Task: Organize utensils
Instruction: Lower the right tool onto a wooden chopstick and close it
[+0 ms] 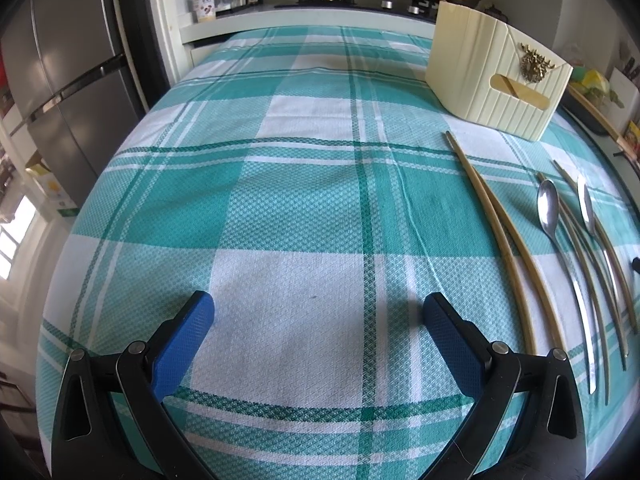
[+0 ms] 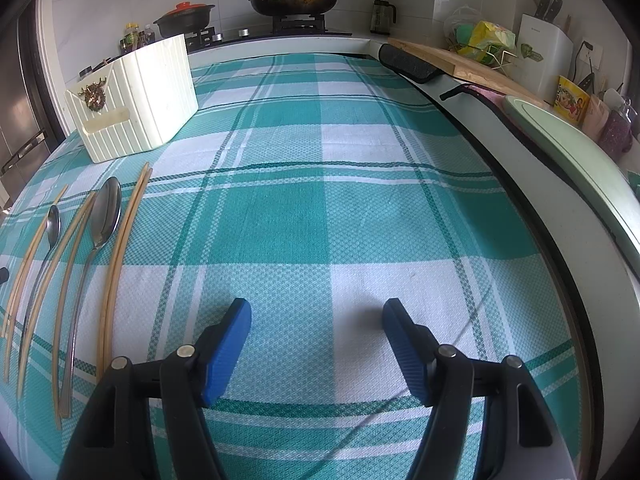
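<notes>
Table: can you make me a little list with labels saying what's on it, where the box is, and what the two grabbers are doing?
surface: table with green and white checked cloth
box: cream ribbed holder, standing at the far end of the utensils
spoons: two metal spoons lying flat on the cloth
chopsticks: wooden chopsticks lying alongside the spoons
left gripper: jaws open, nothing between them
right gripper: jaws open, nothing between them
utensils touched: none

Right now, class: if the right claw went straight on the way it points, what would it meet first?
Probably the bare tablecloth. The open right claw tilts down at it; the spoons and chopsticks lie off to its left.
</notes>
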`<act>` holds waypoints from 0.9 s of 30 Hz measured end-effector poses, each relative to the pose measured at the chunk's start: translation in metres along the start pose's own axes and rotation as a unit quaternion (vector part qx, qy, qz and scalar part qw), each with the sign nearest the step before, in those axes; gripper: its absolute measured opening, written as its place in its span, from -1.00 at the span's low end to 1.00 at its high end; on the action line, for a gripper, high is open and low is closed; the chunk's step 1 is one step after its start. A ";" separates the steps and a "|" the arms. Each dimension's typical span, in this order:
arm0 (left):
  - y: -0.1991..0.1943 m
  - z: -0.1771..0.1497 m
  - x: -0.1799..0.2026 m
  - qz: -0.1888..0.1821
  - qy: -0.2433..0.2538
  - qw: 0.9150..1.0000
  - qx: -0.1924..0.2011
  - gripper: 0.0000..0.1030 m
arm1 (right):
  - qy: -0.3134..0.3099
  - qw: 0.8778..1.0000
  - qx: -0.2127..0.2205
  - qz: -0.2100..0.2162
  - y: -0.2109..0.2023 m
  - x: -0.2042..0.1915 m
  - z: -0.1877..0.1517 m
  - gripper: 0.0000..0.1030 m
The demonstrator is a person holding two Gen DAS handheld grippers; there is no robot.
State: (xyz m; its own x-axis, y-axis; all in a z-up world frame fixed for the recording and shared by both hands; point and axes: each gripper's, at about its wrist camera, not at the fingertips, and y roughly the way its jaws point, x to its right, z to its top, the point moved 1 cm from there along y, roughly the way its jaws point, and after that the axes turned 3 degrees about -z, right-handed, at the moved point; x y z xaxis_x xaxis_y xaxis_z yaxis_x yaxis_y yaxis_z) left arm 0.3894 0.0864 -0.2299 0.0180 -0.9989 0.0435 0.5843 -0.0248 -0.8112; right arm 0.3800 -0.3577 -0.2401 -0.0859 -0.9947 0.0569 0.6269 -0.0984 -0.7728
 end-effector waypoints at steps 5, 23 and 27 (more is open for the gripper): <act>0.000 0.000 0.000 0.000 0.000 1.000 0.000 0.99 | -0.038 0.995 0.005 0.090 -0.015 -0.037 0.007 0.35; 0.000 0.000 0.000 0.000 -0.001 1.000 0.001 0.99 | -0.150 0.983 -0.049 0.097 0.003 -0.107 0.030 -0.84; -0.001 0.000 0.000 -0.009 -0.001 1.000 0.002 0.99 | -0.080 0.996 -0.029 0.035 0.005 -0.081 0.029 -0.90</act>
State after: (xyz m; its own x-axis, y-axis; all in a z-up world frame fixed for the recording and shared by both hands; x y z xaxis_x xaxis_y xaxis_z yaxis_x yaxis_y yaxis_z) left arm 0.3886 0.0867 -0.2288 0.0090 -0.9982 0.0586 0.5881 -0.0421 -0.8077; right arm 0.4121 -0.2782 -0.2303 0.0846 -0.9916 0.0980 0.5816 -0.0307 -0.8129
